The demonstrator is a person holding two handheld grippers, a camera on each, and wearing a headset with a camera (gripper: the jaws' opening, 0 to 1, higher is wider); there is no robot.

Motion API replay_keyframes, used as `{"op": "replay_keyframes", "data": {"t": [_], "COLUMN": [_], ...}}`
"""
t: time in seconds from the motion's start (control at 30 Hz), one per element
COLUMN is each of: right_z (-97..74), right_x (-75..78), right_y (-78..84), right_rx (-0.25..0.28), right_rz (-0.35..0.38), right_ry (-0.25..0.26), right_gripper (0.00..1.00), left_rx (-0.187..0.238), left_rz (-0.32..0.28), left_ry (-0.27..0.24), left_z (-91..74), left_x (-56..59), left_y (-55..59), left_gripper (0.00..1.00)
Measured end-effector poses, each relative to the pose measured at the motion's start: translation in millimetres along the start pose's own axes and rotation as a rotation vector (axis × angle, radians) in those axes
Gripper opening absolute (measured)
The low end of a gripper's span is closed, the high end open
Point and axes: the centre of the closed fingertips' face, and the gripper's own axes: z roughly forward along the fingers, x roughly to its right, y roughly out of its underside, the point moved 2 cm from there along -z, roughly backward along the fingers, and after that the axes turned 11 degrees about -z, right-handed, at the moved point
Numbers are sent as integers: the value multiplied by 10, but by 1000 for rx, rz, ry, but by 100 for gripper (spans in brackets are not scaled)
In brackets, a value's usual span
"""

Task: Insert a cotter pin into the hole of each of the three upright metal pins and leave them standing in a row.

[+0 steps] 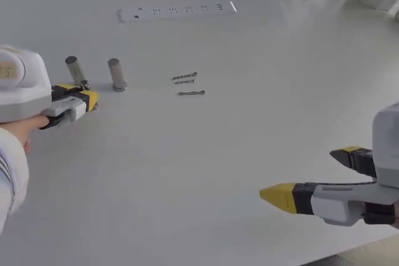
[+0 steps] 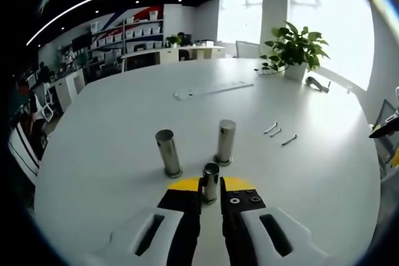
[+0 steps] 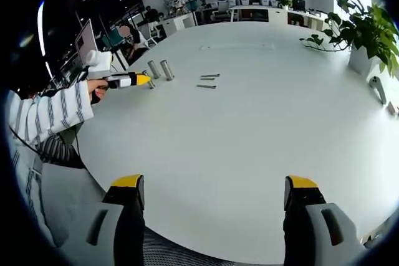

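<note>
R claw (image 1: 312,175) nearest: jaws wide apart, empty, hovers over bare counter (image 1: 206,172), prob. free to fetch a cotter. L claw (image 2: 212,186) clamped on pin 1 (image 2: 210,172), upright, base hidden by jaws; likely being lined up w/ pin 2 (image 2: 168,152) and pin 3 (image 2: 225,142), which stand just beyond. Cotters (image 1: 191,93) lie loose to the right, apart from pins; none inserted yet. Power strip (image 1: 177,11) farthest.

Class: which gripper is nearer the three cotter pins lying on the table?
Left. The left gripper is at the metal pins, a short way to one side of the cotter pins. The right gripper hangs open well away, by the near edge of the table.
</note>
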Motion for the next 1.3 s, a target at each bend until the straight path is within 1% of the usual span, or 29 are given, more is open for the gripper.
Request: {"op": "replay_keyframes", "data": {"t": [0.1,0.17,0.2,0.27,0.3,0.4,0.43,0.5,0.53,0.57,0.63,0.7,0.8,0.93,1.0,1.13,1.3], "right_z": [2,5,5,7,7,5,5,4,4,3,1,-5,-18,-30,-31,-47,-56], "right_x": [-1,-6,-7,-14,-17,-19,-18,-15,-15,-19,-30,-32,-46,-71,-89,-129,-167], "right_y": [5,6,7,6,3,-1,1,15,14,12,-6,-28,-56,-85,-103,-164,-197], "right_rx": [1,1,1,1,2,5,5,-4,-4,-2,9,20,33,54,65,84,102], "right_rz": [4,5,5,4,3,1,-2,-11,-14,-17,-16,-16,-23,-25,-23,-45,-57], "right_ry": [-1,-3,-3,-4,-5,-7,-7,-7,-7,-7,-12,-12,-18,-29,-36,-48,-60], "right_gripper": [91,91,91,91,91,91,91,91,91,91,91,91,91,92,93,96,98], "left_rx": [0,-6,-6,-7,-4,-5,-4,-3,-5,0,7,16,22,18,18,18,9], "left_rz": [3,25,25,29,26,67,69,34,2,14,24,11,2,-10,-26,-42,-54], "left_ry": [-3,-8,-11,-25,-43,-65,-69,-69,-65,-65,-76,-85,-89,-86,-82,-81,-74], "left_z": [4,2,1,1,-1,-16,-24,-45,-66,-83,-129,-185,-256,-333,-364,-413,-470], "left_x": [-7,-13,-9,-21,-41,-48,-45,-32,-15,-8,22,57,123,229,287,395,498], "left_y": [-2,-3,-2,-5,-9,-5,-3,-2,-4,-16,-35,-50,-43,-2,25,85,162], "left_gripper": [6,6,6,6,5,5,5,5,5,5,5,5,5,5,5,5,5]}}
